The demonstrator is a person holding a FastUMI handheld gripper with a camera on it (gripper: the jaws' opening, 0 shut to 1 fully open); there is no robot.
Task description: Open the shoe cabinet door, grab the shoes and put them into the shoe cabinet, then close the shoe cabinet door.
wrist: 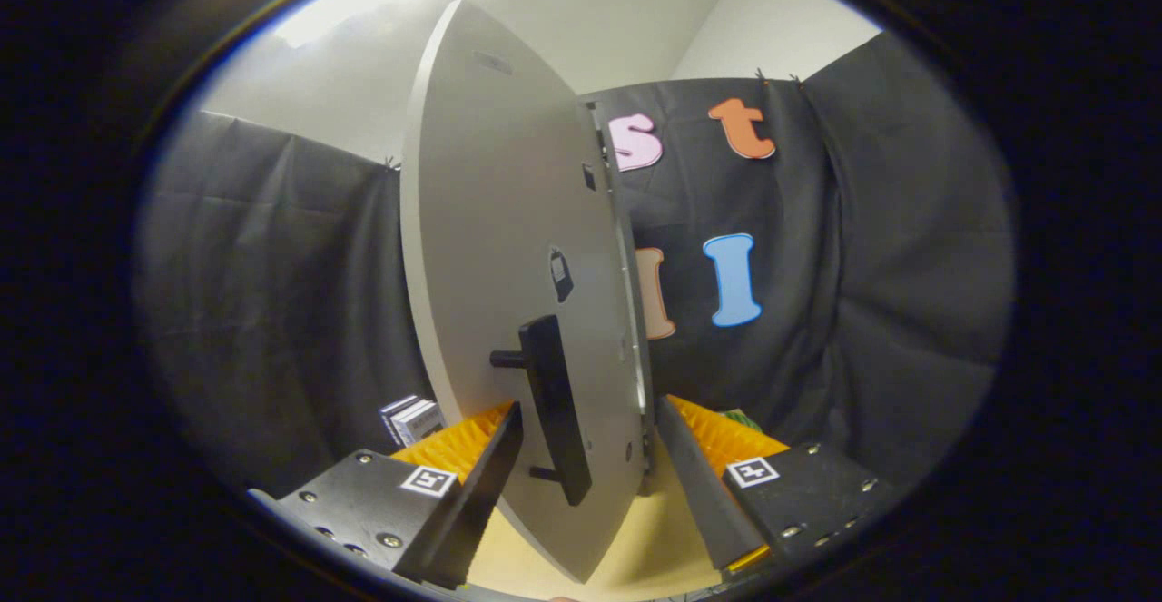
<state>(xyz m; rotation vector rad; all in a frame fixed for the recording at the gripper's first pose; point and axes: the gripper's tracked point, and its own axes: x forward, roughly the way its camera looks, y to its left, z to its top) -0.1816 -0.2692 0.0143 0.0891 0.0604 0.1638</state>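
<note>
Black cloth walls back the booth. The door (508, 293) stands edge-on between the fingers of the gripper (590, 443), which are spread and pressing nothing; its handle (554, 407) sits beside the left finger. Step: swinging the door, direction unclear. Shoes unseen. The next move likely needs a push on the panel.

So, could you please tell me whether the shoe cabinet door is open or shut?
Open: the shoe cabinet door is swung out edge-on between the open gripper fingers, its black handle facing left.
</note>
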